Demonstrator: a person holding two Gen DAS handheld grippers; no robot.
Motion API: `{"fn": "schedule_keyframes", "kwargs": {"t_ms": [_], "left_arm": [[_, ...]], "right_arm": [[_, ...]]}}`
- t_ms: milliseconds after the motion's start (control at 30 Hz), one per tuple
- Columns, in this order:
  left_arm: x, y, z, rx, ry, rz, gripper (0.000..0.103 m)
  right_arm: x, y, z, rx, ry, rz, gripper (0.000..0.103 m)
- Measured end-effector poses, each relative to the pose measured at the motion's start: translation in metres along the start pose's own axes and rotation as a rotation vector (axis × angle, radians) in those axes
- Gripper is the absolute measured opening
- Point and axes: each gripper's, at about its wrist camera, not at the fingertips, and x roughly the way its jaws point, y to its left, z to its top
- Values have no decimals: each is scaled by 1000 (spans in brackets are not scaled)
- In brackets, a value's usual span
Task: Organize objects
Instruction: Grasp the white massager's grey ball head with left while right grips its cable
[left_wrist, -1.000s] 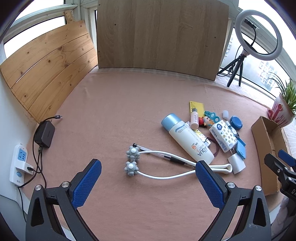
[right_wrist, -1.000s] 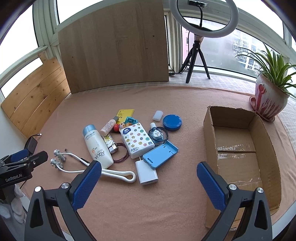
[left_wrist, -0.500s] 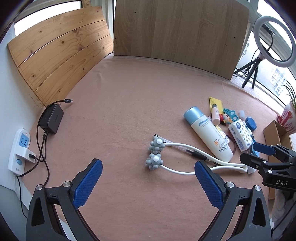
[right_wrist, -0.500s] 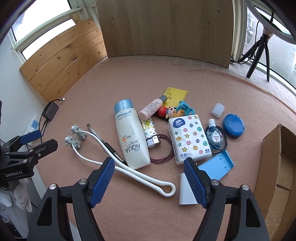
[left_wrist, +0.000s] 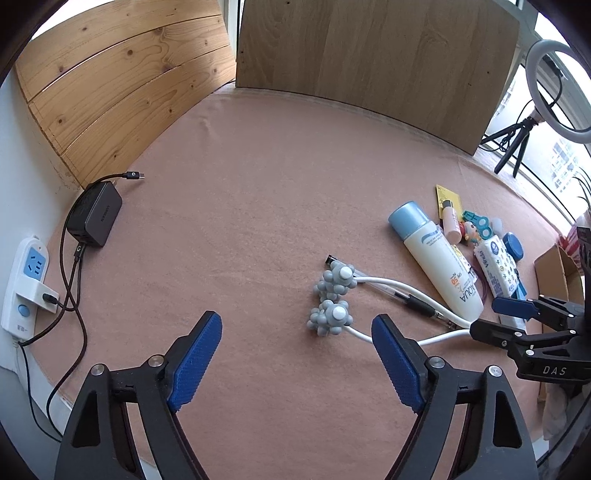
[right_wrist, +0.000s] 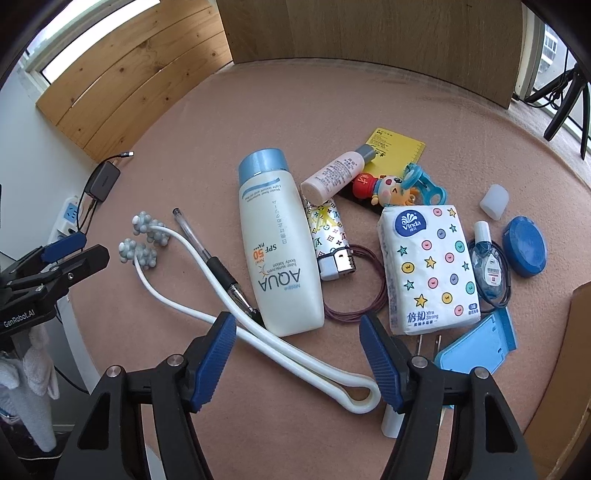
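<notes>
I see my left gripper (left_wrist: 291, 345) low over the pink tabletop (left_wrist: 240, 206), its jaws closing but with a good gap, and only bare cloth lies between them; the grey knobbed heads of the white massager (left_wrist: 334, 301) are just beyond its right finger, not touched. My right gripper (right_wrist: 297, 354) hangs over the pile of things, and its jaws are closing too; between them lies the white loop handle of the massager (right_wrist: 303, 360), and the pads do not press on it. Just past these fingers lies the big sunscreen bottle (right_wrist: 275, 247) with the blue cap away from me, and a pen (right_wrist: 218, 262) lies beside it on the left, crossing the massager arms. To the right of the bottle I see a patterned lighter (right_wrist: 330, 240), a dark red hair tie (right_wrist: 360, 288) and a tissue pack (right_wrist: 430, 266) with stars (a blue phone stand (right_wrist: 476, 343) touches its near corner). The cardboard box (right_wrist: 554, 369) is at the right edge, well apart from the massager.
</notes>
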Motion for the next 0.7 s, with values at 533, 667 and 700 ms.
{"fn": "schedule_keyframes", "kwargs": {"t_ms": [533, 667, 700], "left_arm": [[17, -4, -11, -9, 51, -49, 67], [20, -3, -17, -28, 72, -85, 61], [21, -3, -18, -36, 79, -94, 58]], "right_arm": [[17, 19, -16, 15, 85, 140, 44], [20, 20, -23, 55, 102, 207, 41], [20, 21, -25, 51, 104, 206, 41]]}}
